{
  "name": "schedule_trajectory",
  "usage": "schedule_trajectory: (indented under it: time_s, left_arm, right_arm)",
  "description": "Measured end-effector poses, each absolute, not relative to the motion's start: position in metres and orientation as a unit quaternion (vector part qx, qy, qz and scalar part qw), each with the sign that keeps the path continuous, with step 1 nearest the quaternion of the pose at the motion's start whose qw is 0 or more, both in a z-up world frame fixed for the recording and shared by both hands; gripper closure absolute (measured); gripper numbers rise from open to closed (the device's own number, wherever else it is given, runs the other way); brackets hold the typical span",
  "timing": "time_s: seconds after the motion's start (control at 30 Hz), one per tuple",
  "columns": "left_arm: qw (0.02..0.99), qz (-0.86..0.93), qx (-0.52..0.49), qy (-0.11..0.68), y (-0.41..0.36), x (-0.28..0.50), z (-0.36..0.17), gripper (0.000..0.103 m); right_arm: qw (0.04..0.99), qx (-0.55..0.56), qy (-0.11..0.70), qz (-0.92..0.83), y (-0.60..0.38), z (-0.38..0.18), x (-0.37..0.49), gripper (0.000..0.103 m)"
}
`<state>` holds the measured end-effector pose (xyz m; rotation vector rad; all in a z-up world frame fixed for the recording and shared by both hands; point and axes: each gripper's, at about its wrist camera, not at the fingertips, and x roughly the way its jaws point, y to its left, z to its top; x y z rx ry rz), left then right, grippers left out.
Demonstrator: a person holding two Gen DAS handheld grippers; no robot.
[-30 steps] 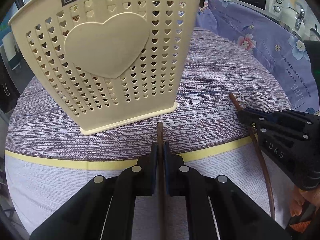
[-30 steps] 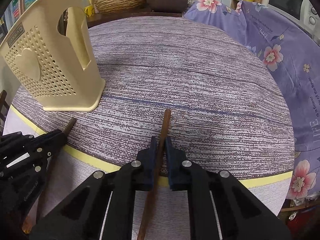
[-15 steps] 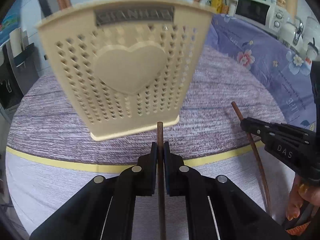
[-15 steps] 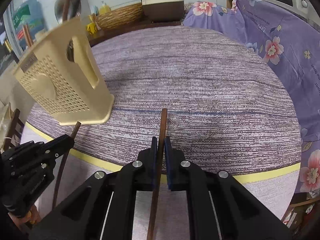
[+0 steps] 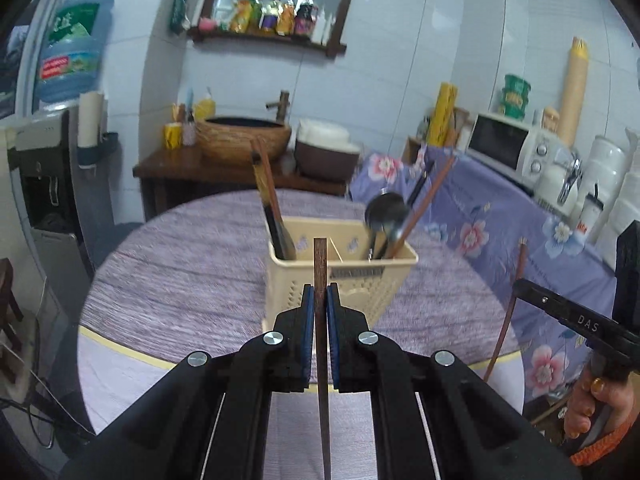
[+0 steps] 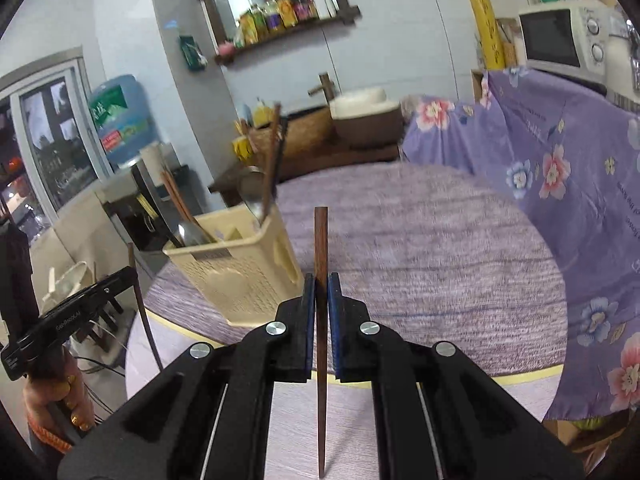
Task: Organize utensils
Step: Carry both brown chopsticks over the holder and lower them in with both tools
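Note:
A cream perforated utensil holder [image 5: 340,276] [image 6: 240,268] stands on the round purple table [image 5: 180,264]. It holds dark chopsticks [image 5: 272,208], a metal spoon [image 5: 384,212] and a brown chopstick. My left gripper [image 5: 320,300] is shut on a brown chopstick [image 5: 320,264], raised in front of and above the holder. My right gripper [image 6: 320,288] is shut on another brown chopstick [image 6: 321,240], raised to the right of the holder. Each gripper shows in the other's view, the right one [image 5: 560,308] and the left one [image 6: 80,304].
A floral purple cloth [image 6: 560,152] covers a counter at right with a microwave [image 5: 508,148]. A wooden sideboard [image 5: 240,168] with a wicker basket and a bowl stands behind the table. A water dispenser [image 5: 60,100] is at left.
Both grippers have risen well above the table with their chopsticks. The holder, seen side-on before, now shows from above with its open top.

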<state>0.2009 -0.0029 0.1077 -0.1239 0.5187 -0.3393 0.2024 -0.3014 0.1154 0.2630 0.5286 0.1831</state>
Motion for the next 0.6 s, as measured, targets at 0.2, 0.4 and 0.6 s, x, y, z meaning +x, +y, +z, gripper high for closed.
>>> schedule_trajectory:
  time_s: [0.2,0.4,0.6]
  left_arm:
    - [0.956,-0.163,-0.079,0.230,0.011,0.191,0.122,0.095]
    - [0.956,-0.171,-0.094,0.220,0.019,0.189,0.128,0.095]
    - [0.955,-0.177,-0.100,0.217,0.018,0.190,0.126,0.096]
  right_arm:
    - [0.958,0.117,0.241,0.100,-0.290,0.133,0.190,0.096]
    - [0.960,0.114,0.232,0.107,-0.286,0.142,0.188,0.096]
    - [0.961,0.108,0.228,0.111,-0.283,0.145,0.190,0.096]
